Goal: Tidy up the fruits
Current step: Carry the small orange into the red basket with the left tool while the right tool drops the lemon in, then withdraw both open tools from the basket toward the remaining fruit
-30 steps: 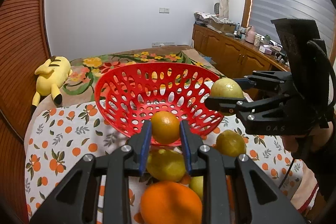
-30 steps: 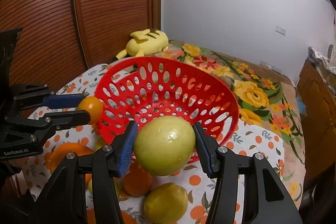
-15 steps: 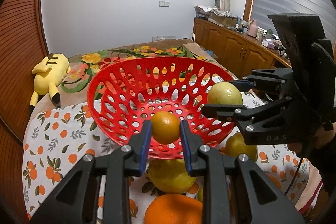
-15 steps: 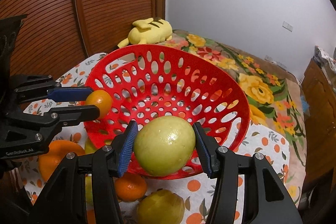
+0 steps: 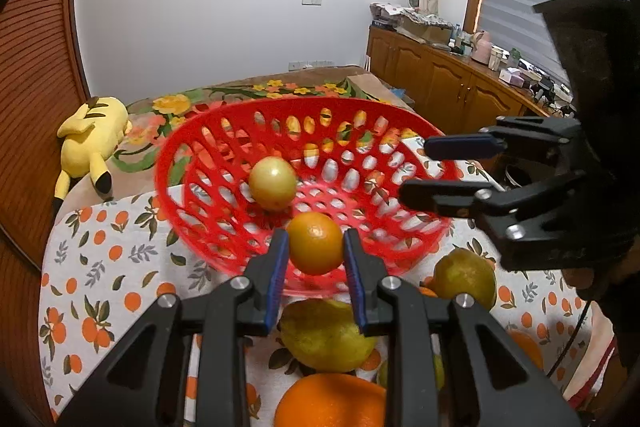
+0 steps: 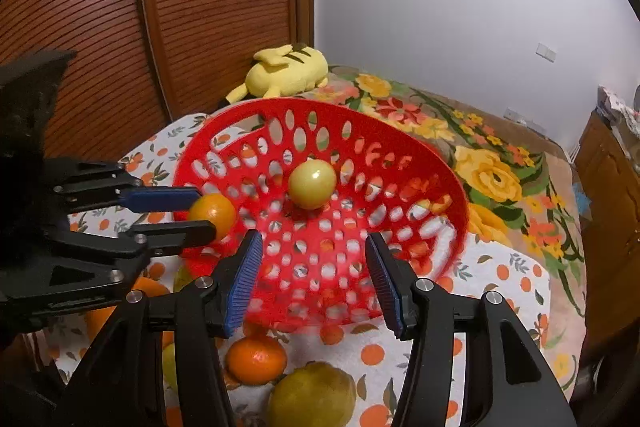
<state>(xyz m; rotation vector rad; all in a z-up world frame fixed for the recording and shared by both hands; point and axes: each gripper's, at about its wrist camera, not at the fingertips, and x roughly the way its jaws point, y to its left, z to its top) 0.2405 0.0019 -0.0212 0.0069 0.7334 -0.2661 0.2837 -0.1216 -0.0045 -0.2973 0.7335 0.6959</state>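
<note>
- Two grippers work over one red basket (image 5: 224, 131) on an orange-print cloth (image 5: 96, 267); whether a table or the bed lies under the cloth cannot be told.
- Far left in the left wrist view, a yellow plush toy (image 5: 90, 143) lies on the floral bedspread (image 6: 480, 147), well apart from the basket, beside the brown slatted wall (image 6: 120, 7).
- The left gripper (image 5: 316, 259) is clamped on a small orange (image 5: 315, 243), held at the basket's near rim; in the right wrist view that rim partly hides the fruit.
- Inside the basket a pale yellow-green fruit (image 6: 312, 184) rests on the perforated floor, free of both grippers.
- The right gripper (image 6: 314, 279) is spread wide with nothing between its blue pads (image 6: 244, 277), hovering at the basket's rim.
- In front of the basket, loose fruit lies on the cloth: a yellow-green pear (image 5: 326, 335), largely covered by the left gripper, a large orange (image 5: 328, 403) cut off at the bottom edge, and a second pear (image 5: 466, 277) to the right.
- The right wrist view shows a mandarin (image 6: 256, 359) just under the basket's edge; other fruit behind the gripper arms is too hidden to name.
- Far right, a wooden cabinet (image 5: 440, 83) carries small clutter too blurred to identify.
</note>
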